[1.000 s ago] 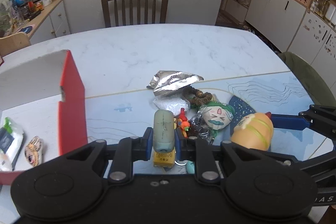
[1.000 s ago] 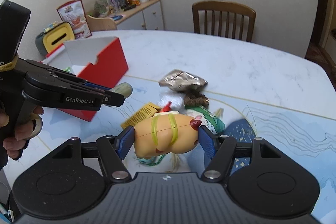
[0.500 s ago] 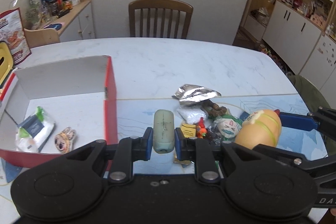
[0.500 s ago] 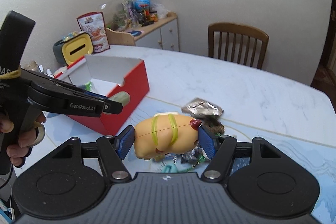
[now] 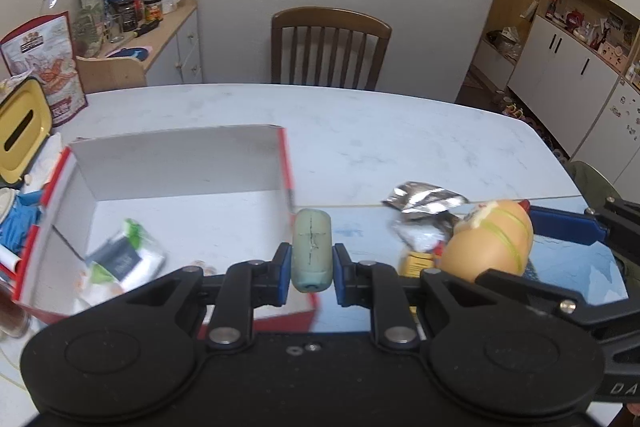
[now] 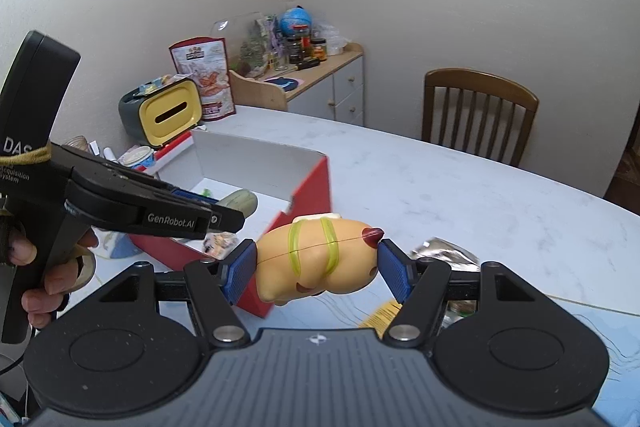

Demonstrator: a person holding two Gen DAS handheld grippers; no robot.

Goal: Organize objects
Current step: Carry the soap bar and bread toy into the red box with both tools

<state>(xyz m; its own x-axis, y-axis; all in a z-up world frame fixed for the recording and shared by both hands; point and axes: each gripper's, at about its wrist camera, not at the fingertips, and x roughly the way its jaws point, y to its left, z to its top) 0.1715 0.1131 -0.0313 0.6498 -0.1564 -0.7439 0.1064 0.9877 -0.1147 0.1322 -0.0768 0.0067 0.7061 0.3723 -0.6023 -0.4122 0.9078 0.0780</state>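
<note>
My left gripper (image 5: 310, 263) is shut on a pale green capsule-shaped case (image 5: 311, 251), held in the air over the right wall of the red-and-white box (image 5: 180, 163). The same green case (image 6: 240, 203) shows in the right wrist view beyond the left gripper (image 6: 224, 217). My right gripper (image 6: 318, 269) is shut on an orange hot-dog toy (image 6: 320, 259) with yellow-green stripes, right of the box (image 6: 312, 187). That toy (image 5: 490, 245) appears at the right of the left wrist view. A wipes packet (image 5: 120, 261) lies inside the box.
A silver foil pouch (image 5: 424, 197), a yellow tag (image 5: 418, 263) and small trinkets lie on the blue mat right of the box. A yellow-and-grey bin (image 6: 168, 113) and a snack bag (image 6: 202, 79) stand behind the box. A wooden chair (image 5: 328, 51) is at the far edge. A hand (image 6: 48, 267) holds the left gripper.
Both grippers rose and swung left with their objects still held. The left one now hangs over the box's right wall; the right one has come closer to the box.
</note>
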